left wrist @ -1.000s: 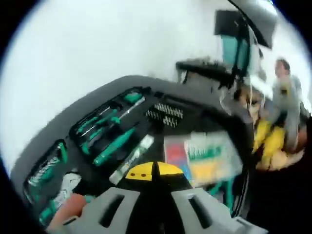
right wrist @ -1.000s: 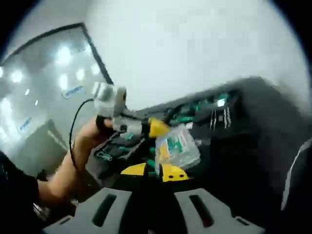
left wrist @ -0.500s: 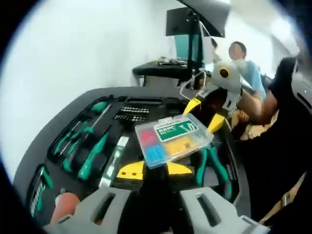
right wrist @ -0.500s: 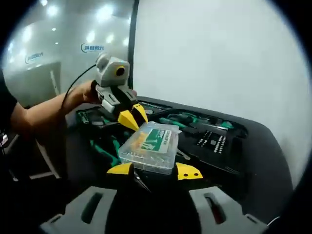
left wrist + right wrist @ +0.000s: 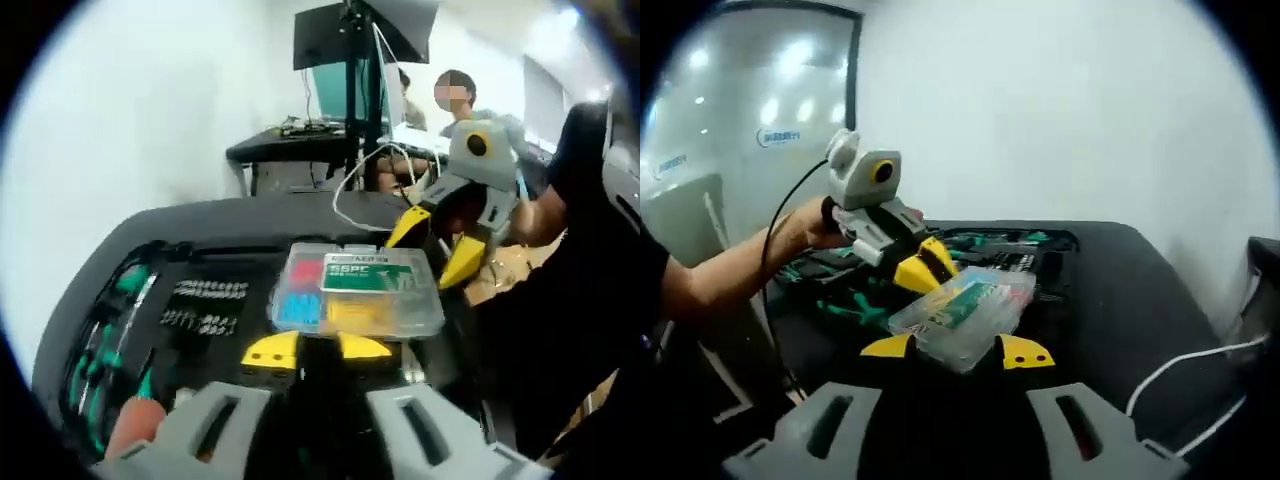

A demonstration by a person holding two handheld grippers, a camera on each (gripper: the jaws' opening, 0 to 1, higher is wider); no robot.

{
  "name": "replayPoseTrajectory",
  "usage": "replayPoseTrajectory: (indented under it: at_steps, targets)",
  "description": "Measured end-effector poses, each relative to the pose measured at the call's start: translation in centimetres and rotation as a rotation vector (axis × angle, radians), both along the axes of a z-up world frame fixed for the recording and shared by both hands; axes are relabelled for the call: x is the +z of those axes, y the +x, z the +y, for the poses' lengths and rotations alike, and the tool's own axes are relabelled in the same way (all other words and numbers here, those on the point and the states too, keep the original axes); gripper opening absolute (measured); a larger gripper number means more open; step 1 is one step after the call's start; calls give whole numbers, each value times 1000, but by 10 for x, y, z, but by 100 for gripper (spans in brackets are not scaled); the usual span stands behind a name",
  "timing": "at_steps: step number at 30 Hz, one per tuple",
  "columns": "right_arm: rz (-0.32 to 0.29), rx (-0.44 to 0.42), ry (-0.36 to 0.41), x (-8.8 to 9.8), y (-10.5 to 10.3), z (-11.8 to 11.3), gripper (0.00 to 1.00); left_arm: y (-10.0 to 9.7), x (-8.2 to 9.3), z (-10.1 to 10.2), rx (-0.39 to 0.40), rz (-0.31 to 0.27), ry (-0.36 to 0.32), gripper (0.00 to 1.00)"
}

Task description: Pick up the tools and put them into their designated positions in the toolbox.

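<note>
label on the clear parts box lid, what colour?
Green with white lettering, on the clear parts box; clearest in the left gripper view.

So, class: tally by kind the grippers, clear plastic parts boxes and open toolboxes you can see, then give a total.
Grippers: 2, left gripper and right gripper
Clear plastic parts box: 1
Open toolbox: 1
Total: 4

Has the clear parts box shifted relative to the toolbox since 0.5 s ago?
Cannot tell. The parts box is clamped between both grippers above the toolbox, and both cameras swung.

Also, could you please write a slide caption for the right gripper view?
Both tools, right and left, hold a clear parts box above the open toolbox.
</note>
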State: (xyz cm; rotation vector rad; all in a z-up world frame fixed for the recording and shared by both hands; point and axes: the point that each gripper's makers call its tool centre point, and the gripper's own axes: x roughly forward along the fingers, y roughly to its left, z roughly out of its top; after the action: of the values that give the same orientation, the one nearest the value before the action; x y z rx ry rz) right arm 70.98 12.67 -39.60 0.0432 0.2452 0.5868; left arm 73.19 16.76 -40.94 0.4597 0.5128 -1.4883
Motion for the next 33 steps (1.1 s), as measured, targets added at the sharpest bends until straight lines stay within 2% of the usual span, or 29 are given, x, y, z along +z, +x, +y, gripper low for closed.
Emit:
replayPoseTrajectory:
  at_steps: [1,2,4,5,7,9,10,11,13,14,16,17,18,21,22,23,24,25,26,27,29,30,31,33]
  targets:
    - [9,1,4,1,-1,-4,23,14,1,-4,3,-7,-12,10]
    - [12,1,13,3,-3,-5,23,12,-3,-5,-8,-29,29,10]
    - [10,-13,31,6,-2,-8,23,6,-6,-2,-35,-123,122,9]
    - [14,-19,29,5,0,-8,23,3,-3,-4,-15,-108,93,10]
    - [61,-27,-29,-8,0,-11,24,-4,-5,-2,2,-97,106,10]
    - [73,-44,-38,-9,-2,-12,23,-11,-8,4,-14,-106,141,10]
    - [79,-46,-42,-9,-4,-13,23,-8,-4,8,-6,-151,151,10]
    - [90,-39,-45,-7,-8,-12,23,-9,0,9,-4,-156,146,9]
    - [121,-30,-46,-7,-13,-12,23,-4,18,8,14,-206,117,9]
    - [154,-19,-54,-10,-17,-12,23,-7,28,5,-1,-263,118,9]
    - [203,-5,-93,-15,-20,-11,24,-10,35,-5,-40,-328,123,9]
    - [192,-13,-96,-13,-17,-10,24,-15,36,-11,-51,-334,129,9]
    - [206,-18,-105,-13,-15,-11,24,-17,30,-20,-64,-337,157,10]
    - [301,5,-116,-15,-19,-8,31,-8,14,-26,-96,-392,246,9]
    - [325,16,-125,-14,-17,-6,35,-9,9,-27,-122,-382,262,9]
    - [348,6,-135,-15,-15,-6,39,-11,5,-29,-137,-348,252,9]
    - [368,-8,-175,-15,-13,-8,42,-13,6,-32,-145,-325,218,8]
    - [373,-3,-210,-17,-11,-9,43,-14,4,-31,-141,-290,214,7]
    - [389,-7,-245,-19,-9,-8,44,-16,3,-29,-144,-266,209,5]
    - [397,-8,-264,-20,-6,-8,44,-14,4,-30,-143,-266,187,5]
    - [416,-21,-279,-24,-1,-7,41,-15,4,-29,-114,-219,135,5]
    - [435,-2,-318,-27,1,-7,41,-15,4,-27,-117,-222,137,4]
    - [483,8,-287,-28,1,-3,42,-15,5,-26,-114,-218,130,4]
    - [541,39,-316,-31,3,-3,42,-19,5,-22,-111,-213,117,4]
